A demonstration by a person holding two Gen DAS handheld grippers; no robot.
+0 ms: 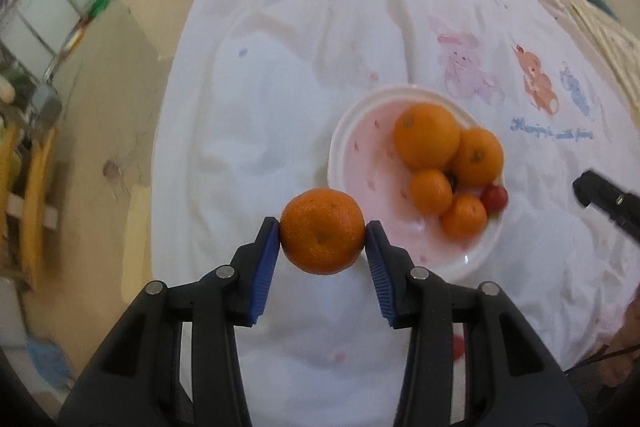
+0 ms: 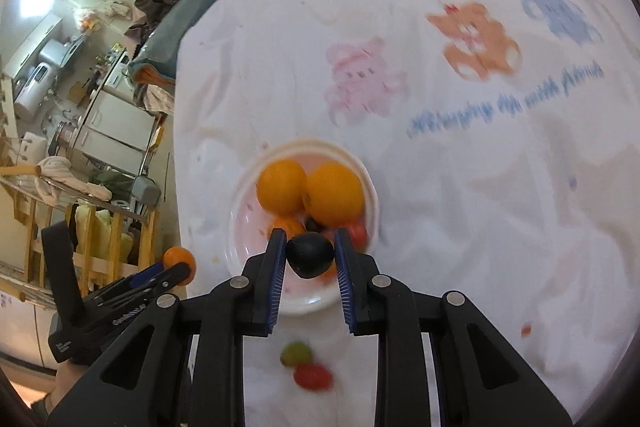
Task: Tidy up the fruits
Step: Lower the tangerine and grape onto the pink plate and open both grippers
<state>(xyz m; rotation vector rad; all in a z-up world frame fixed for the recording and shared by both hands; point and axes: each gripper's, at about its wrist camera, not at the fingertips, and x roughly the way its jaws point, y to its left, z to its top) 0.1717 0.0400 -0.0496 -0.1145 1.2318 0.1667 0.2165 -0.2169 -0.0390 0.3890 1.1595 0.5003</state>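
My left gripper (image 1: pixel 322 231) is shut on a mandarin (image 1: pixel 322 231) and holds it above the white cloth, just left of a white bowl (image 1: pixel 348 131). The bowl holds several oranges (image 1: pixel 426 135) and a small red fruit (image 1: pixel 495 197). My right gripper (image 2: pixel 310 254) is shut on a small dark fruit (image 2: pixel 310 254) over the near edge of the same bowl (image 2: pixel 240 251), where two oranges (image 2: pixel 334 199) show. The left gripper (image 2: pixel 176 269) with its mandarin (image 2: pixel 180 259) shows at the left of the right wrist view. The right gripper's tip (image 1: pixel 600 195) shows at the right edge of the left wrist view.
A green fruit (image 2: pixel 296 353) and a red fruit (image 2: pixel 314 377) lie on the cloth (image 2: pixel 480 187) in front of the bowl. The cloth has printed cartoon bears (image 2: pixel 476 39). The table edge drops off on the left to a floor (image 1: pixel 100 107) with wooden shelving (image 2: pixel 100 239).
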